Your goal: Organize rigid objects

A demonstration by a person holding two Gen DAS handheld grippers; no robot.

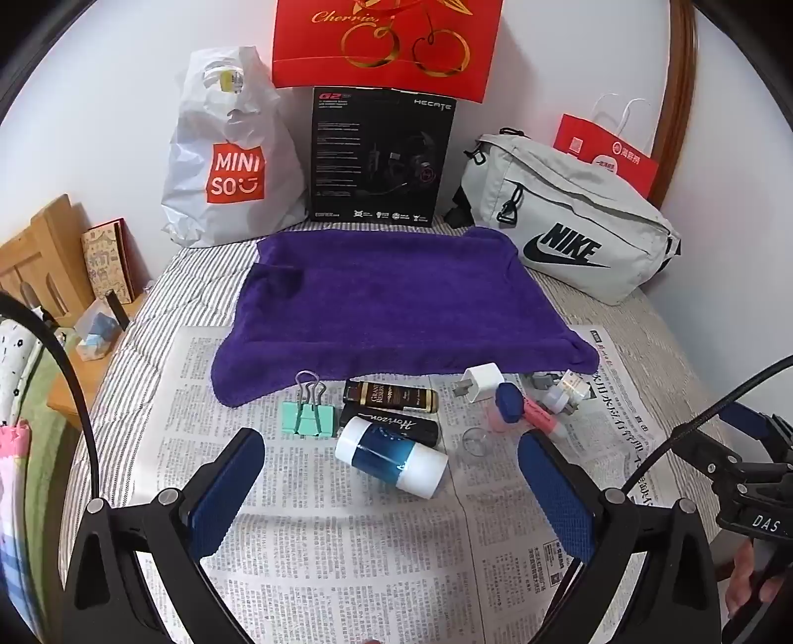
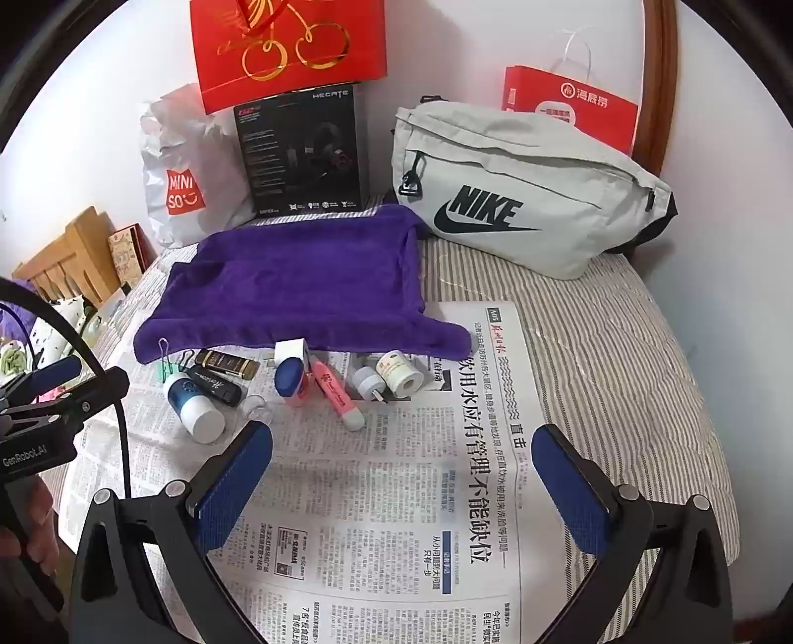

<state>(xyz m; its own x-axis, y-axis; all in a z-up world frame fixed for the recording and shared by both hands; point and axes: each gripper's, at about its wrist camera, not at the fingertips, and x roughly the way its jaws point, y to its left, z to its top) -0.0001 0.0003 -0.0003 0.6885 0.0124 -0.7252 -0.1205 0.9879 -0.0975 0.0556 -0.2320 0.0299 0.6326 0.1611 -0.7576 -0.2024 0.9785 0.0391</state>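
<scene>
Left wrist view: left gripper (image 1: 389,470) jaws spread wide, nothing between the pads, hovering over the newspaper (image 1: 347,545) on the bed. Purple towel (image 1: 396,307) is the landmark. Just in front of its near edge, a row of small items on the newspaper: mint binder clips (image 1: 307,418) at the left, brown tube (image 1: 391,396) touching the towel edge, black tube (image 1: 396,426) in front of it, blue-and-white cylinder (image 1: 391,456) lying nearest the gripper, a clear ring (image 1: 475,441), white plug (image 1: 480,381), blue-capped pink bottle (image 1: 508,406), pink highlighter (image 1: 542,416). Behind the towel: white shopping bag (image 1: 228,163), black box (image 1: 379,158), red gift bag (image 1: 386,44); grey waist bag (image 1: 570,218) behind-right. Right gripper body shows at the right edge.

Right wrist view: right gripper (image 2: 401,465) jaws also wide apart, empty, above bare newspaper (image 2: 396,520) in front of the towel (image 2: 297,282). Same items line the towel's near edge: cylinder (image 2: 193,403) front-left, white plug (image 2: 290,351) partly under the towel edge, blue-capped bottle (image 2: 290,379), highlighter (image 2: 337,396), small tape roll (image 2: 399,374) and grey-white adapter (image 2: 369,384) at the right end. Waist bag (image 2: 525,198) behind-right of the towel.
</scene>
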